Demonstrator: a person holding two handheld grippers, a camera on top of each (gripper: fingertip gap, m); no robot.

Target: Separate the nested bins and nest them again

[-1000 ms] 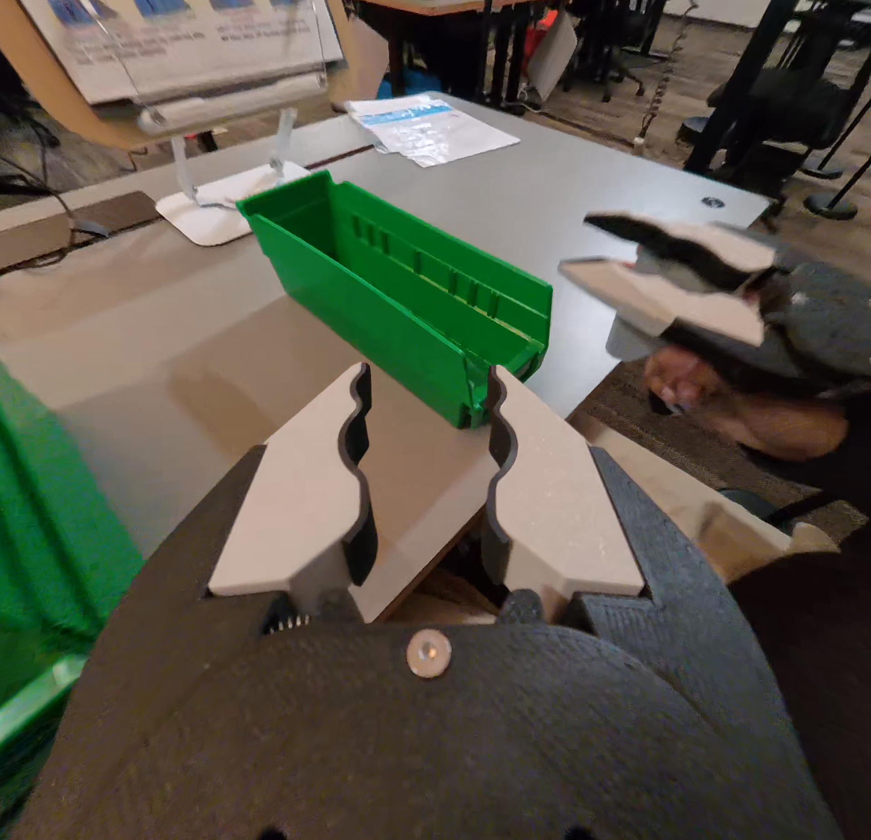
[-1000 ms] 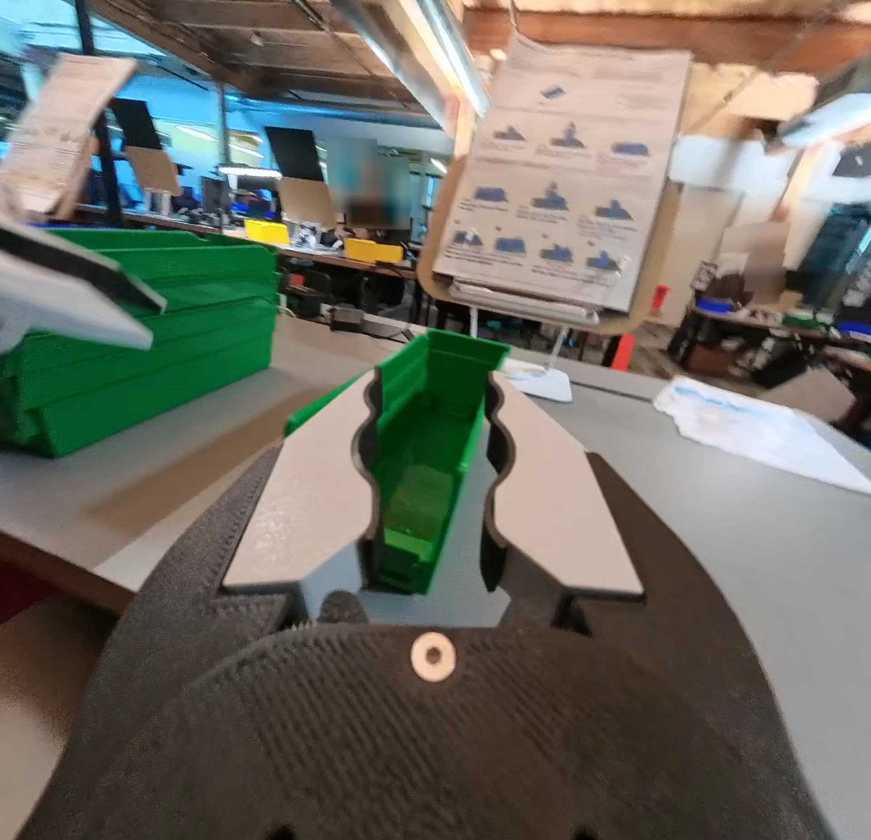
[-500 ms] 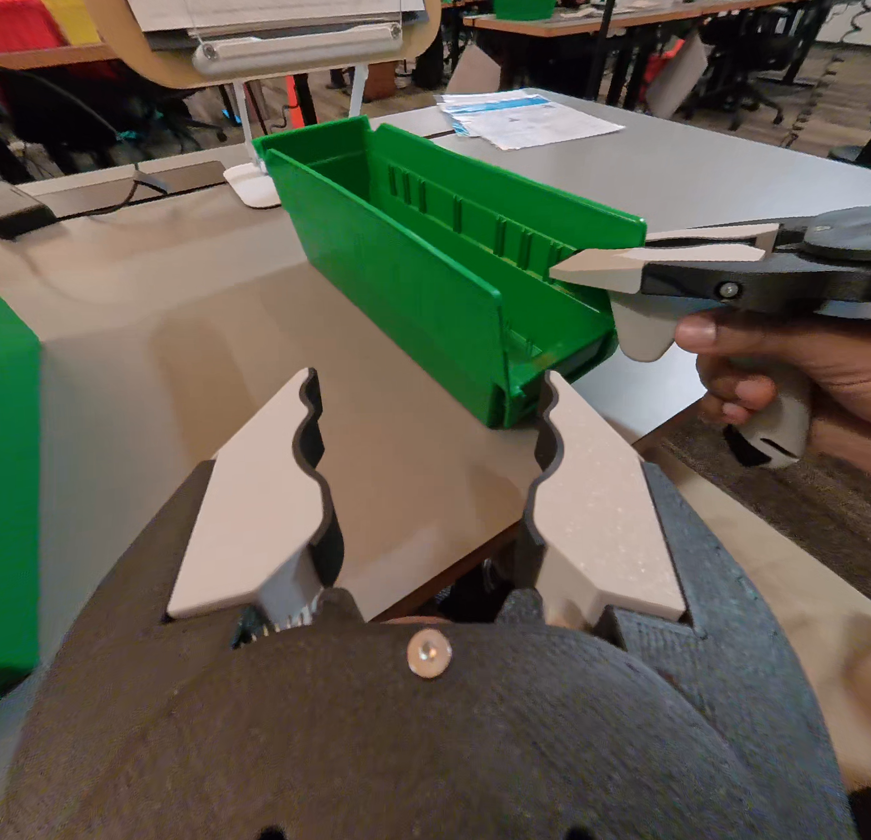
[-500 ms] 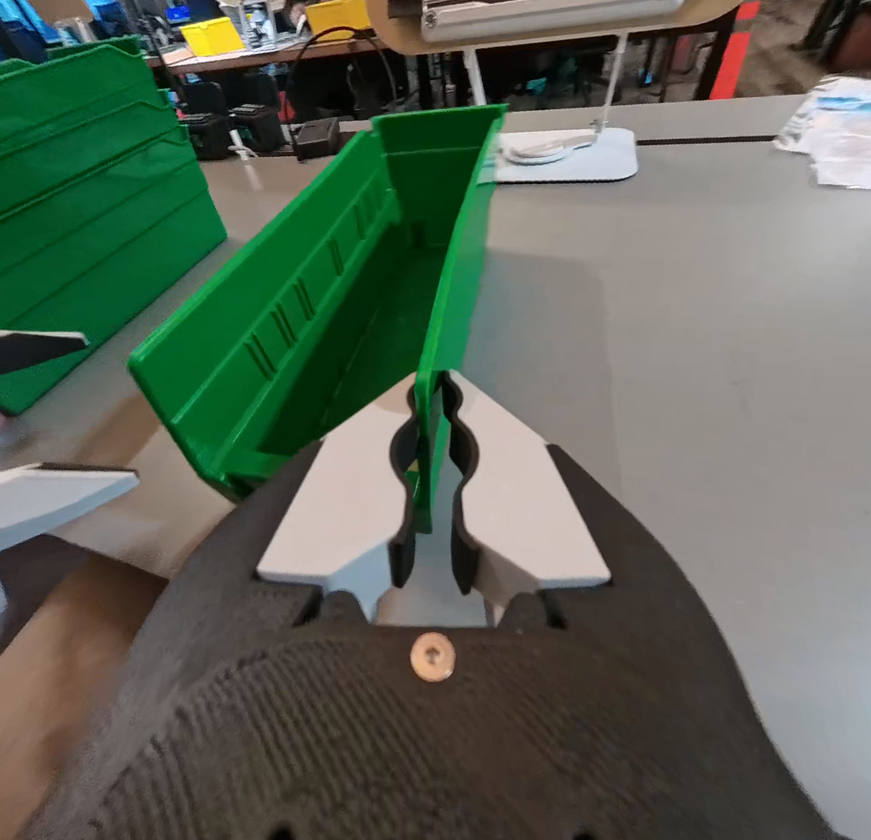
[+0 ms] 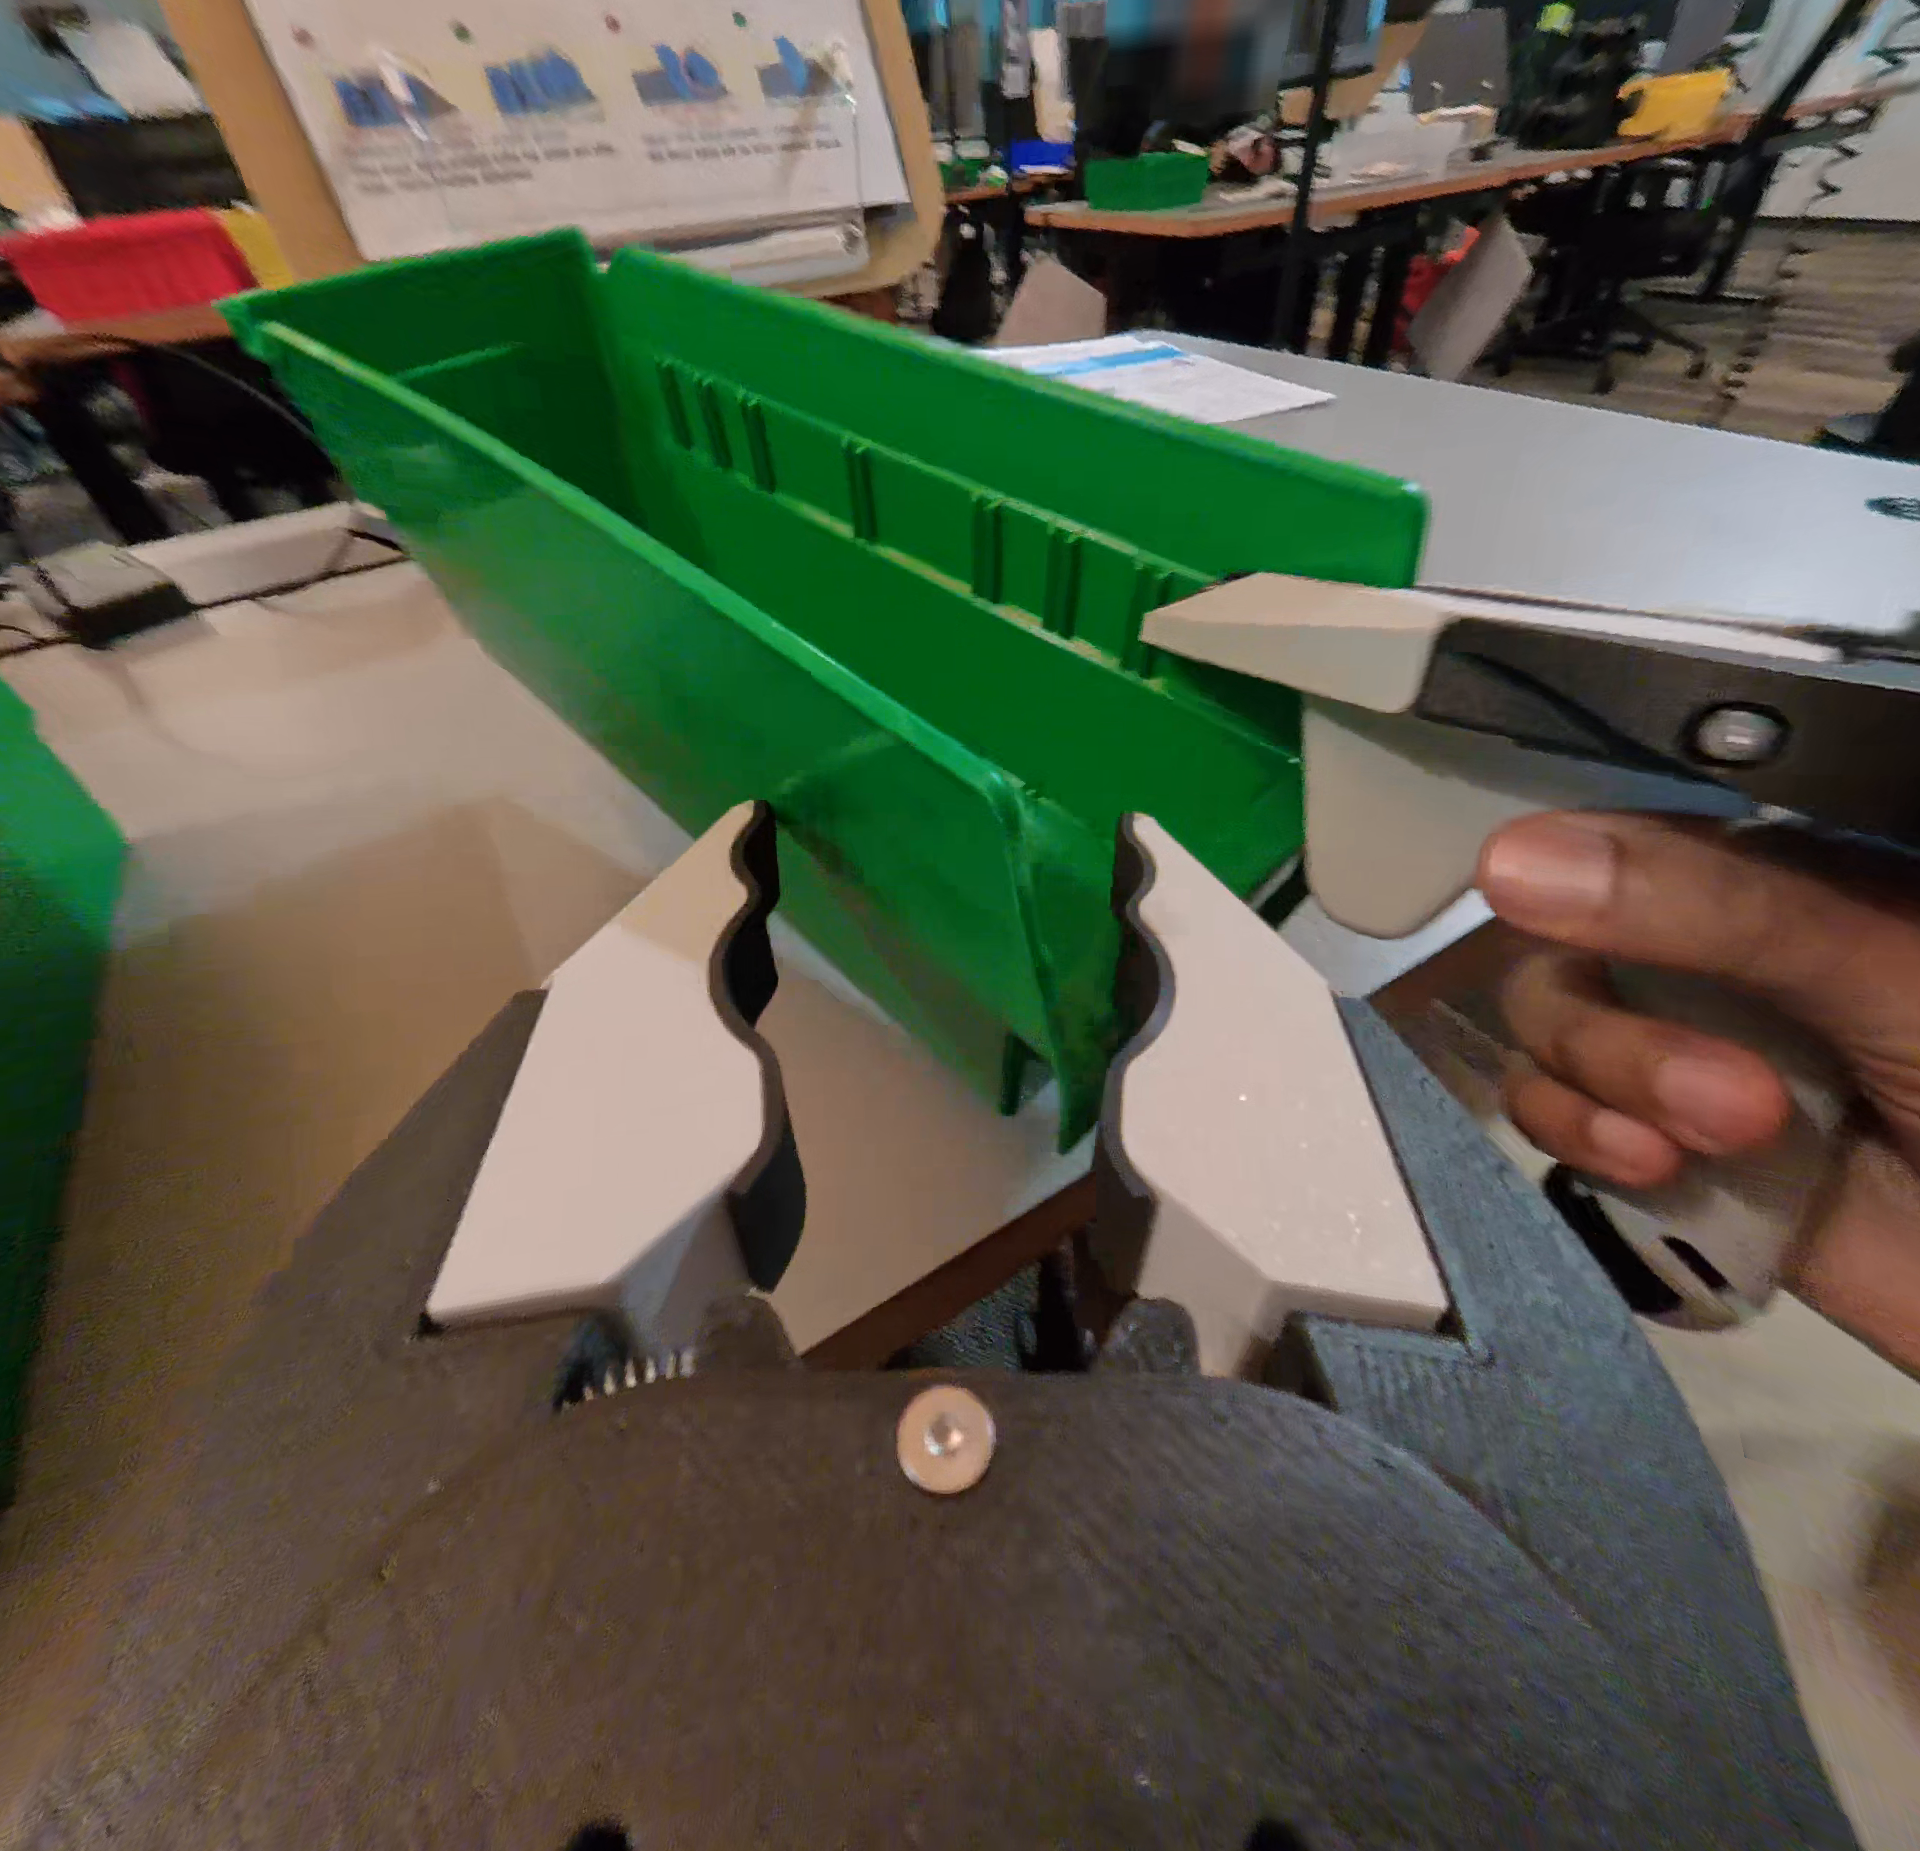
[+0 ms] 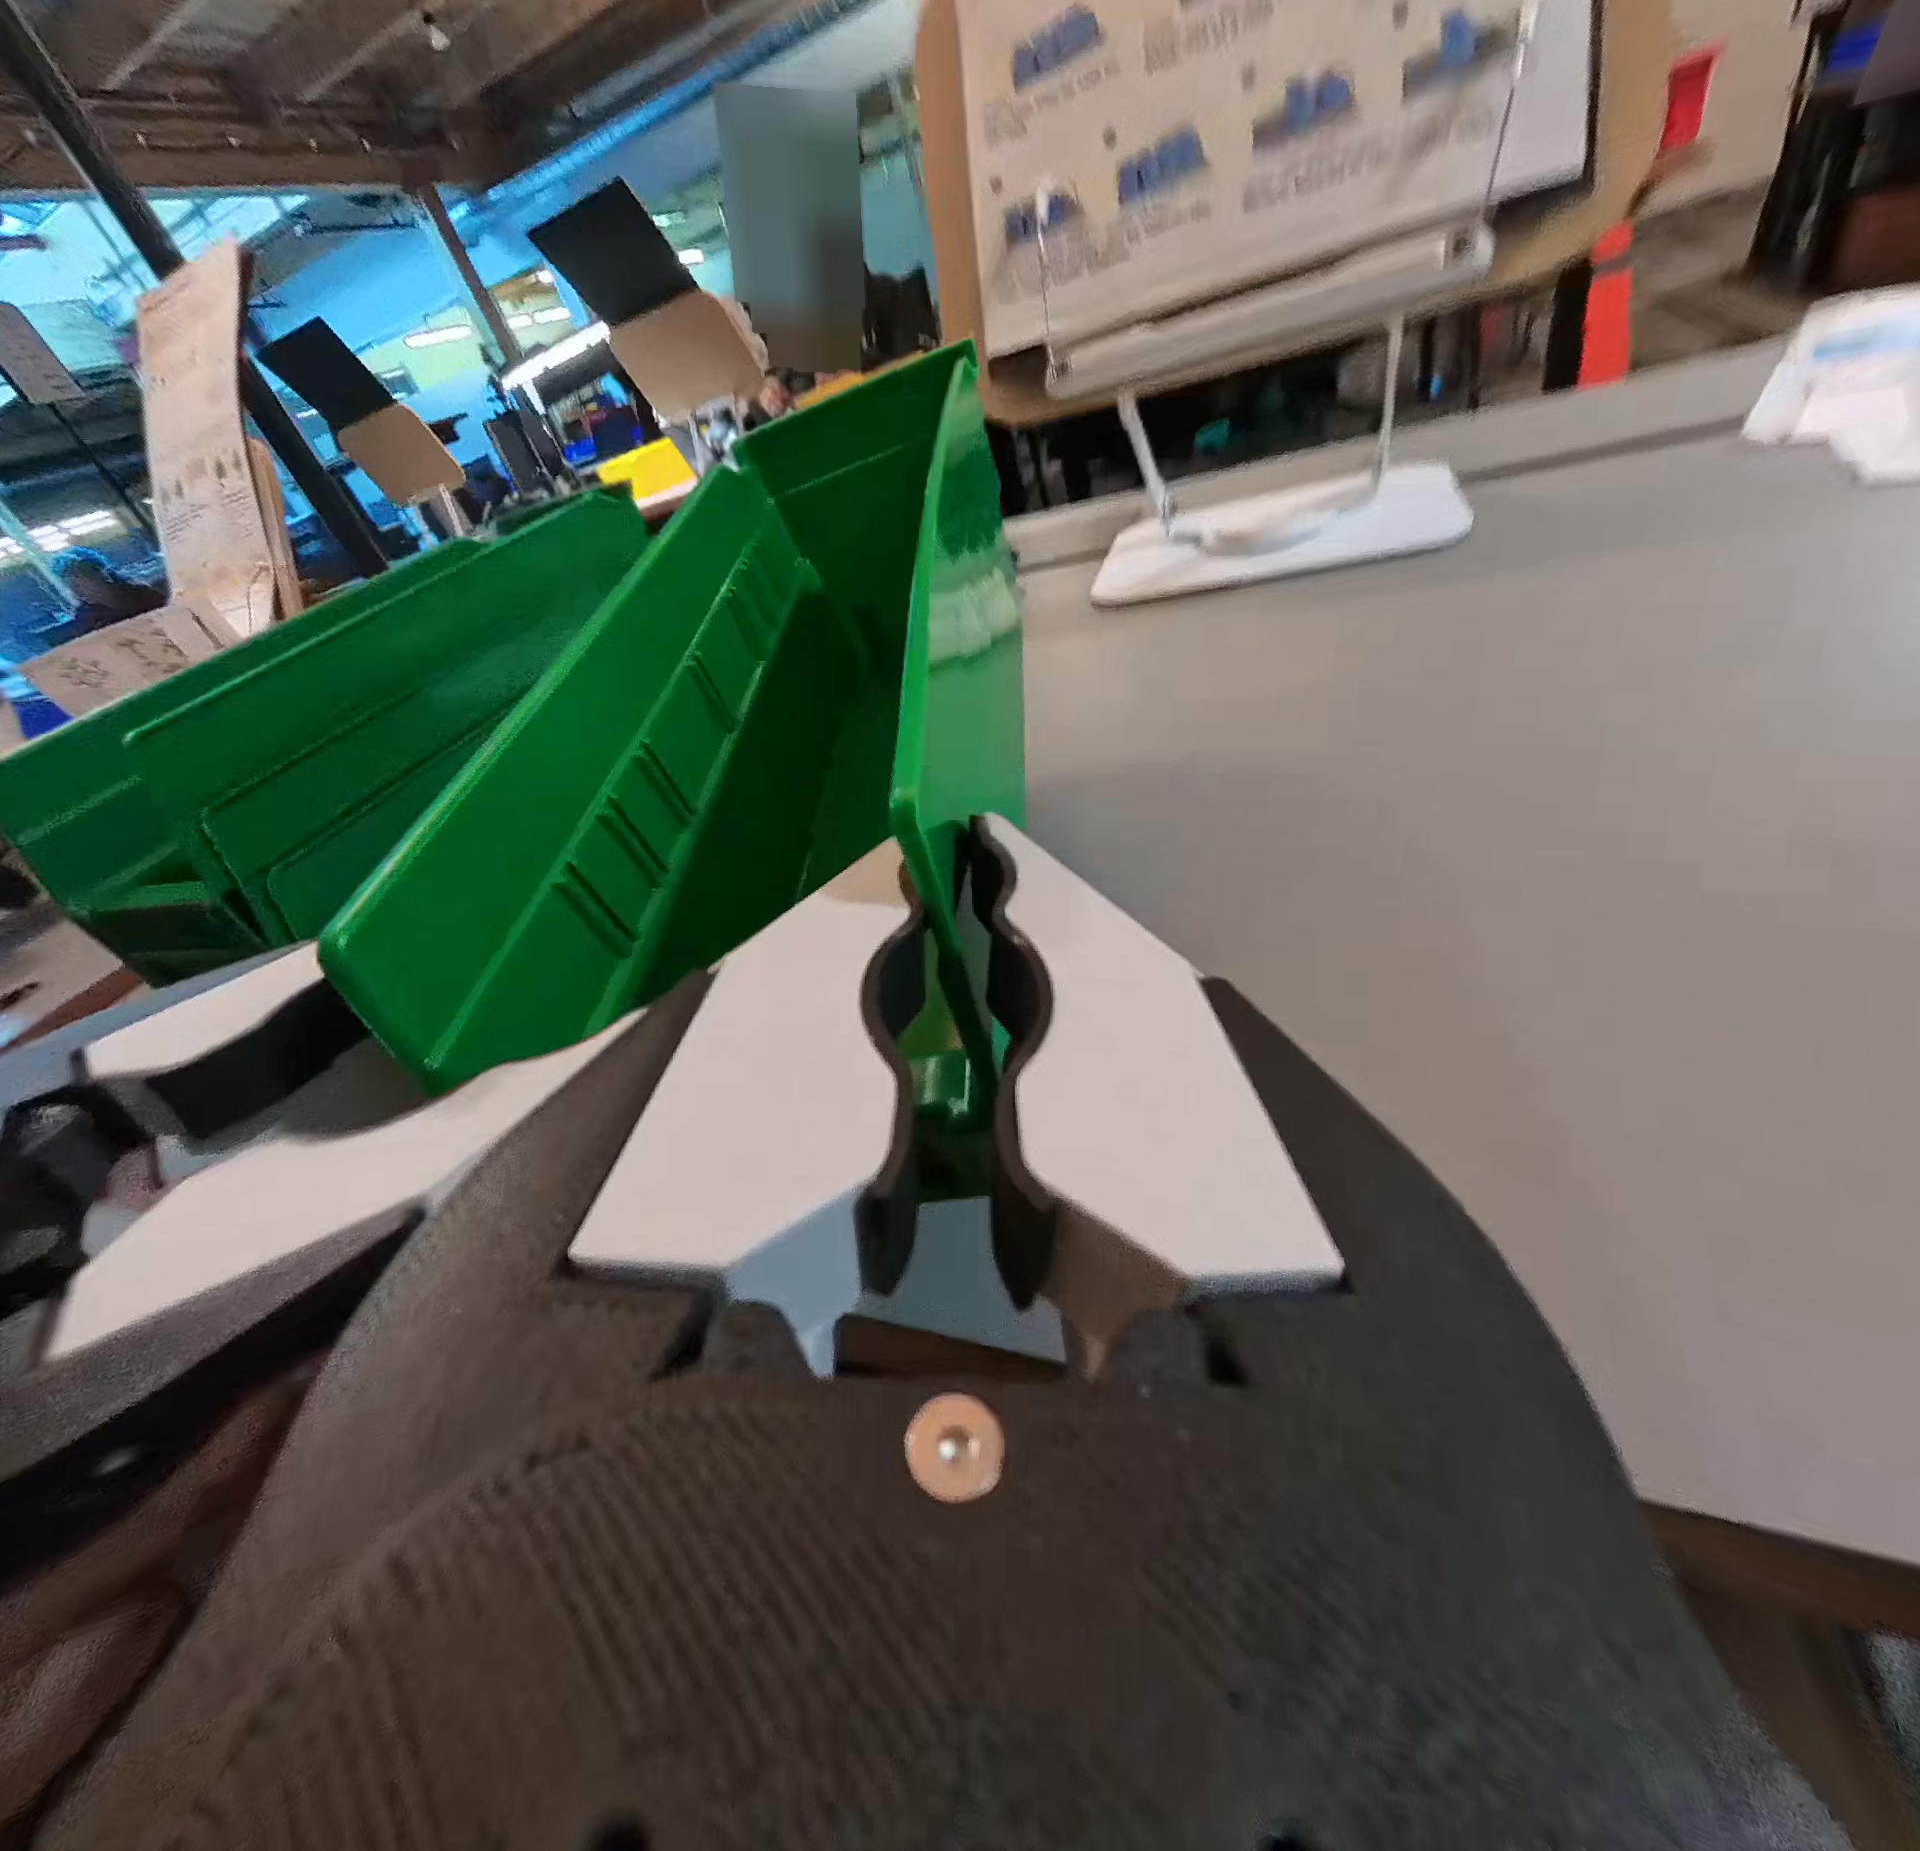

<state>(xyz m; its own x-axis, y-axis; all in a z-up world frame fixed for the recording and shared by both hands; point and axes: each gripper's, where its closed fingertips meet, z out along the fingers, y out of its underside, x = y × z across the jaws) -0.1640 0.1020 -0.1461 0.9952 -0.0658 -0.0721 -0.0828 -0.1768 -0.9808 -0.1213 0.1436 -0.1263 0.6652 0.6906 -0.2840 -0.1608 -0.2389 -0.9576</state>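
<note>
Green and narrow, the bin (image 5: 665, 596) sits tilted at the table's (image 6: 1455, 866) near edge, my right tool (image 6: 961, 980) clamped on its right wall, my left tool (image 5: 940, 960) spread wide around its near corner, bare tabletop stretching rightward.

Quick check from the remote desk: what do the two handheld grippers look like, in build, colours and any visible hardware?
Both match: the left gripper and right gripper each have a rounded, textured black printed body, a silver screw at its centre and two pale grey wedge fingers with wavy black inner pads. The side view of the right one shows a pale grey pistol handle. No cables, markings or sleeves visible.
</note>
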